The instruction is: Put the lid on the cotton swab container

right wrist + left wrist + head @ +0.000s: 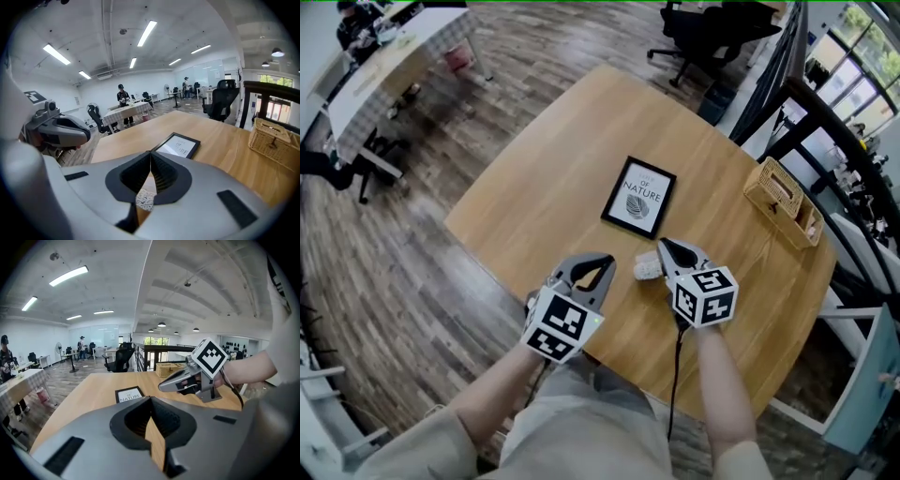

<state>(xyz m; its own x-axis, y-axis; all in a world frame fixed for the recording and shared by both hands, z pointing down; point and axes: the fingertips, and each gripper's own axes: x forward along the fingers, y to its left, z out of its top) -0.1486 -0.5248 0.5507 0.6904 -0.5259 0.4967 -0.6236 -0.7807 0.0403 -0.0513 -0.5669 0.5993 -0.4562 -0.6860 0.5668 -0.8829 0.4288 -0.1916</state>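
Note:
The cotton swab container is a small clear tub of white swabs on the wooden table, between my two grippers. Its top shows white swab heads; I see no lid in any view. My right gripper hangs just right of and above it, jaws shut with nothing in them. In the right gripper view the swabs show through the gap under the closed tips. My left gripper is a little to the container's left, also shut and empty.
A black-framed print lies beyond the container. A wicker basket stands at the table's far right edge. Office chairs and another table stand on the floor around. A railing runs along the right.

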